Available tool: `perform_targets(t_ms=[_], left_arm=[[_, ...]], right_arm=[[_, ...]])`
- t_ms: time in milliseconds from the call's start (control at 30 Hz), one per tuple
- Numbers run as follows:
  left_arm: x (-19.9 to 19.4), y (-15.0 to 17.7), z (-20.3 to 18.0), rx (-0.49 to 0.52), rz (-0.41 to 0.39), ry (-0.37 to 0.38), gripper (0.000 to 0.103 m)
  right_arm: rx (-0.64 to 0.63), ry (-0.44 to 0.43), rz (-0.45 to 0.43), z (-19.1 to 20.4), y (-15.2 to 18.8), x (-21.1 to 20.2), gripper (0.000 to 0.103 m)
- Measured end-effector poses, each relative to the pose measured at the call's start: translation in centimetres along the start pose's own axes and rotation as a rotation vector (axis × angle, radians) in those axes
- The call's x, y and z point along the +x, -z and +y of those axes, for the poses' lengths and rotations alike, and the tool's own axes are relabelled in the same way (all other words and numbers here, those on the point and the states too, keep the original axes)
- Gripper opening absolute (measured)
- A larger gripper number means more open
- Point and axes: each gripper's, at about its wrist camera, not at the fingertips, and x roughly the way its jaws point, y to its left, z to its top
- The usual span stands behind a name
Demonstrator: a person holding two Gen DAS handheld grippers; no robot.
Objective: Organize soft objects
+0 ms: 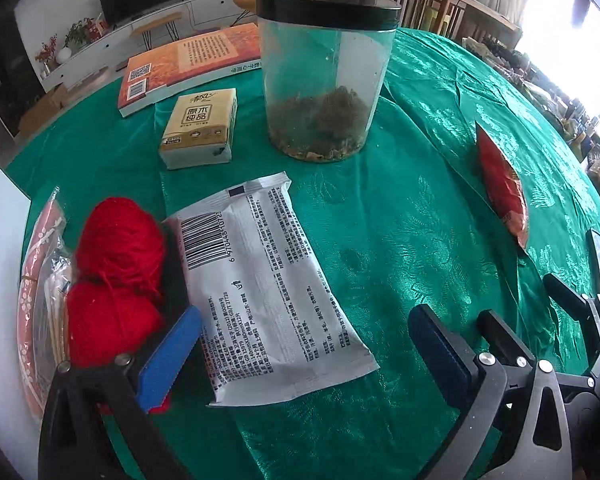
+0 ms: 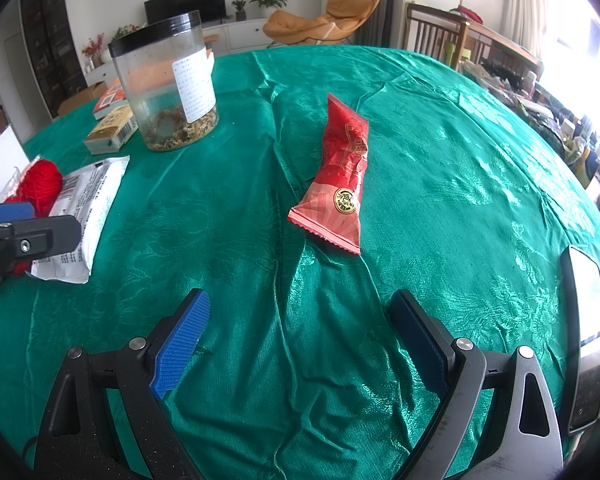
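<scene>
Left wrist: left gripper (image 1: 304,356) jaws wide, empty — wipes pack (image 1: 268,280) between; right gripper (image 2: 298,344) jaws wide, empty.

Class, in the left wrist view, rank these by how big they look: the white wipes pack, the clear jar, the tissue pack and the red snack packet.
1. white wipes pack, though it lies nearest the camera
2. clear jar, close behind it in looks
3. tissue pack
4. red snack packet, seen at a slant near the edge, so unsure against the tissue pack

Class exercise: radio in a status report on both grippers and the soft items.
Both hand-held grippers open, left, right. White pack ahead of left, yarn beside it. Red packet ahead of right, path clear.
</scene>
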Motion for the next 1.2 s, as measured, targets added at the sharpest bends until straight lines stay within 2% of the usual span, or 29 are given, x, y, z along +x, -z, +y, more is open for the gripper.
perform_targets(t_ms=[67, 200, 267, 300, 367, 467, 500, 567, 633, 667, 700, 733, 767, 833, 933, 1067, 1200], left_arm=[[1.3, -0.2, 0.2, -0.024, 0.000, -0.061, 0.102], [1.9, -1.1, 1.4, -0.111, -0.025, -0.087, 0.103], [1.6, -1.1, 1.3, -0.110, -0.038, -0.085, 0.086], [1.0, -1.1, 1.1, -0.099, -0.058, -0.083, 0.068], [0.4, -0.9, 1.1, -0.095, -0.056, -0.037, 0.067], [-0.6, -0.6, 2.0, -0.127, -0.086, 0.001, 0.066], [-1.1, -0.5, 2.2, -0.145, -0.100, 0.013, 0.066], [-2.2, -0.8, 2.6, -0.163, -0.126, 0.035, 0.066], [-3.1, -1.3, 3.1, -0.171, -0.140, 0.047, 0.066], [-3.6, -1.4, 3.4, -0.181, -0.146, 0.058, 0.066], [-4.3, -1.6, 3.9, -0.193, -0.155, 0.070, 0.066], [-5.0, -1.7, 4.4, -0.209, -0.168, 0.080, 0.066], [-5.8, -1.8, 5.1, -0.223, -0.184, 0.088, 0.066], [-7.4, -2.1, 6.4, -0.247, -0.215, 0.098, 0.066], [-9.9, -2.5, 8.6, -0.283, -0.259, 0.118, 0.066], [-13.9, -2.0, 11.8, -0.316, -0.322, 0.131, 0.066], [-18.3, 1.1, 15.9, -0.339, -0.370, 0.104, 0.066]], right_arm=[[0.000, 0.000, 0.000, 0.0, 0.0, 0.0, 0.094], [0.000, 0.000, 0.000, 0.0, 0.0, 0.0, 0.094], [-0.001, 0.000, 0.000, 0.0, 0.0, 0.0, 0.094], [-0.002, -0.006, 0.000, -0.1, 0.0, 0.0, 0.093], [0.047, -0.043, -0.009, -1.0, -0.1, -0.6, 0.092], [0.279, -0.129, -0.119, -5.2, -0.9, -2.5, 0.092], [0.335, -0.147, -0.120, -6.4, -1.6, -2.3, 0.092], [0.312, -0.176, -0.048, -6.9, -4.2, -0.6, 0.091], [0.216, -0.172, 0.025, -5.9, -6.8, 1.5, 0.090], [0.163, -0.163, 0.083, -5.3, -7.7, 2.9, 0.086], [0.119, -0.159, 0.140, -4.7, -8.4, 4.4, 0.049], [0.080, -0.120, 0.144, -4.4, -8.9, 4.9, 0.024], [0.054, -0.092, 0.140, -4.2, -9.6, 5.0, 0.021], [0.092, -0.144, 0.152, -4.7, -10.9, 5.3, 0.017], [0.074, -0.146, 0.077, -4.5, -13.5, 3.8, 0.017], [0.049, -0.176, -0.039, -3.0, -16.9, -0.4, 0.017], [-0.028, -0.261, -0.099, 1.3, -18.3, -5.5, 0.017]])
